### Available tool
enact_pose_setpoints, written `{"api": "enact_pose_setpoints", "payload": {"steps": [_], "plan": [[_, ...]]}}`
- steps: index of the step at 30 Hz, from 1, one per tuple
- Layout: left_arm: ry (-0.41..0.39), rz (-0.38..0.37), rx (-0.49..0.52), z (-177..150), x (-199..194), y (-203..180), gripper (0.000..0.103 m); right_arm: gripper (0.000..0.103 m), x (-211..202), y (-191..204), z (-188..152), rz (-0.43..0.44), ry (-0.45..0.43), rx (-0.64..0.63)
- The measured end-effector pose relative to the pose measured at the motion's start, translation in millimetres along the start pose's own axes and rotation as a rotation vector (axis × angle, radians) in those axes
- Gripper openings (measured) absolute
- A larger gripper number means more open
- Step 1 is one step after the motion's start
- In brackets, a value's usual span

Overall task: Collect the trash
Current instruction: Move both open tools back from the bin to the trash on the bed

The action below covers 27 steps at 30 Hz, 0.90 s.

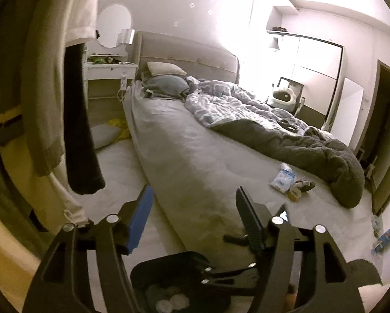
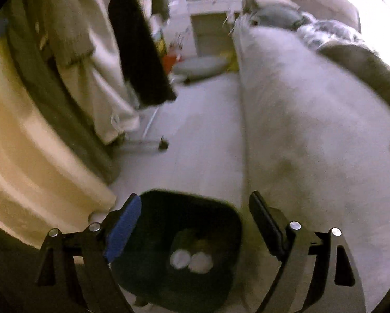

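A black trash bin stands on the floor beside the bed, with white crumpled wads inside. My right gripper is open and empty right above the bin. In the left wrist view the bin is at the bottom, with the right gripper's black fingers over it. My left gripper is open and empty above the bed's near corner. On the bed lie a white and blue wrapper and a small brown crumpled piece. A blue wrapper lies on the floor at right.
Clothes hang on a rack at left, with a black garment low over the floor. A rumpled grey duvet covers the bed's far side. A white dressing table stands by the headboard. A doorway is at right.
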State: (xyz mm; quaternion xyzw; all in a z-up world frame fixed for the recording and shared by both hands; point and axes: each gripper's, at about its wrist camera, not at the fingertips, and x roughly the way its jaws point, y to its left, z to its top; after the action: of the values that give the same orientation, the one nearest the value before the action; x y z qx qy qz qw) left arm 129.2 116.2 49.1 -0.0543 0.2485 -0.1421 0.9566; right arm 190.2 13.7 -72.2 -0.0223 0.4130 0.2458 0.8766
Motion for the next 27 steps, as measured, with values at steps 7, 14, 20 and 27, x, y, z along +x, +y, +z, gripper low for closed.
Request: {"api": "enact_pose_setpoints", "payload": {"steps": [7,14,20,27], "plan": [[0.01,-0.05,0.055,4.8,26.1,-27.7,0.079,0.088,-45.4,-58.7,12.7,-0.059,-0.097,0.06],[0.069,-0.155,-0.016,5.9,67.9,-45.8,0.087,0.089,-86.8,-129.5,9.1,-0.162,-0.15,0.159],[0.091,-0.211,0.003,10.0,100.3,-79.8,0.093,0.093,-119.2,-194.0,-0.7,-0.238,-0.188,0.307],[0.172,-0.207,0.134,2.4,156.5,-123.1,0.094,0.098,-141.2,-244.8,-12.5,-0.33,-0.171,0.41]]}}
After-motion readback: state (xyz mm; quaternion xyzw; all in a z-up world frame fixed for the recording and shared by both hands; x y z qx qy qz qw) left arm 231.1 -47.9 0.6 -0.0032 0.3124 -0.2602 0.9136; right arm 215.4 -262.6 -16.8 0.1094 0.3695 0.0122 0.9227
